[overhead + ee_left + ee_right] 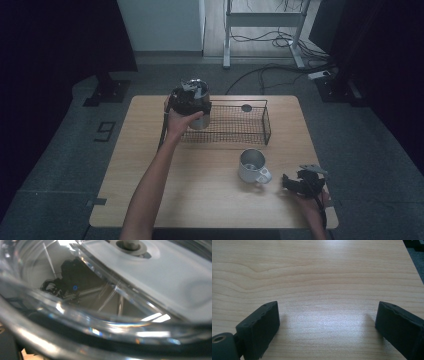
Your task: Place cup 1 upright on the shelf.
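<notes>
A shiny metal cup [201,119] hangs at the left end of the black wire basket [266,125], at the table's far side. My left gripper [192,97] is shut on its rim from above. In the left gripper view the cup's rim and gleaming inside [120,282] sit right against the camera and hide the jaws. A second metal mug [251,164] with a handle stands upright on the table, right of centre. My right gripper [289,181] rests low just right of that mug, apart from it. Its jaws stand open [327,312] over bare wood with nothing between them.
A small dark round object [246,107] lies in the basket at the back. The wooden table [200,195] has bare room at the front left. Beyond it, a desk frame and cables [270,37] stand on the grey floor.
</notes>
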The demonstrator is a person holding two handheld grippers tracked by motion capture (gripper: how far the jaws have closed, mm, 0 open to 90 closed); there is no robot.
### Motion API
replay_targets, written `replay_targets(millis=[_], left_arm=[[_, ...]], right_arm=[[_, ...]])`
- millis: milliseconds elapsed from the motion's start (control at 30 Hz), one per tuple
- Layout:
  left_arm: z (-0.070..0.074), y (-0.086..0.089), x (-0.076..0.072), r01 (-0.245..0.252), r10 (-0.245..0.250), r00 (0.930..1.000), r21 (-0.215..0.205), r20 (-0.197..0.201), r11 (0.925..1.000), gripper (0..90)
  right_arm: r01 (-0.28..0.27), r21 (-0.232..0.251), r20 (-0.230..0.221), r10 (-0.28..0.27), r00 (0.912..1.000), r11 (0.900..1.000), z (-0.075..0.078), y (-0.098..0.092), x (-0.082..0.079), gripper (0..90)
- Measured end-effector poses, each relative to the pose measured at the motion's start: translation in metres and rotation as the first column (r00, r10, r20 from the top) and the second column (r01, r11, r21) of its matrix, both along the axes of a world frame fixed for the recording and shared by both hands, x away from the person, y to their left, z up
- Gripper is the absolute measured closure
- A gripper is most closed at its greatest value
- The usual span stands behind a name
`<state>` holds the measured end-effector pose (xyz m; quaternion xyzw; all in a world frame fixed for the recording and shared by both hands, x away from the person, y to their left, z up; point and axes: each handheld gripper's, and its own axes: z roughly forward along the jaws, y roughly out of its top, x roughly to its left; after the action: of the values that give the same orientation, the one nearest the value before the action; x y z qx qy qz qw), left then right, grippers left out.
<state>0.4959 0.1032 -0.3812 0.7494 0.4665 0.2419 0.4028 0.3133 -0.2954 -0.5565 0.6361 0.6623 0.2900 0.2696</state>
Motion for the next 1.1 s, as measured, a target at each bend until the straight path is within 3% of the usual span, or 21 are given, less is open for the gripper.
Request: replay_targets(millis=[567, 1100], left_arm=[[-0.016, -0.003, 0.014, -0.015, 0.016, 0.9996, 0.016, -0.022, 0.9998, 4.0], [-0.03, -0.007, 0.023, -0.022, 0.022, 0.9994, 0.005, -0.028, 0.9997, 4.0]], right_arm=[[0.0, 0.0, 0.0, 0.0, 1.0, 1.0, 0.0, 0.0, 0.0, 5.3], [0.0, 0.0, 0.001, 0.0, 1.0, 1.0, 0.0, 0.0, 0.0, 5.5]])
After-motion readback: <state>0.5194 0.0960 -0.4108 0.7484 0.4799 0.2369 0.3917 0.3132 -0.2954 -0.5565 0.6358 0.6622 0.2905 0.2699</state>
